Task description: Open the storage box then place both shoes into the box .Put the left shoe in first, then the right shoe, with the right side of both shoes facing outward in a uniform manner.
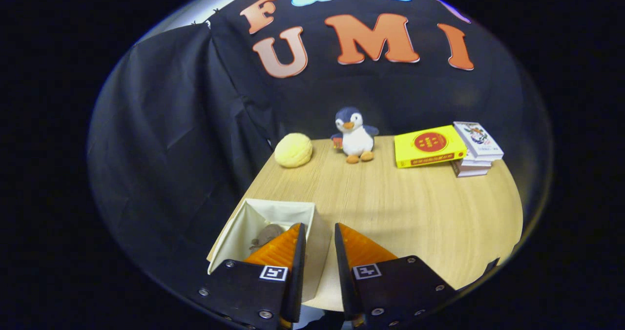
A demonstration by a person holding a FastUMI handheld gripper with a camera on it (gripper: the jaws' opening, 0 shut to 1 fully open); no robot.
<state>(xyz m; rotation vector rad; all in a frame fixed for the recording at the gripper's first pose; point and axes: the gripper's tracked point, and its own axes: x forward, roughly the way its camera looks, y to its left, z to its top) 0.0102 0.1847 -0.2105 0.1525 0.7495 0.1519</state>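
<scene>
A cream fabric storage box point(238, 228) stands open at the near left corner of the wooden table point(415, 213). Inside it lies a brownish-grey shoe point(267, 234), mostly hidden behind my left finger. My gripper point(320, 226) hovers over the box's right wall, with the left finger above the box's inside and the right finger above the table beside it. The fingers stand a narrow gap apart and nothing is pinched between them. The box's right wall shows through that gap, lower down.
At the table's far edge sit a yellow round plush point(293, 150), a toy penguin point(355, 135), a yellow book point(429, 146) and a small stack of books point(476, 148). Black cloth closes off the left side and the back.
</scene>
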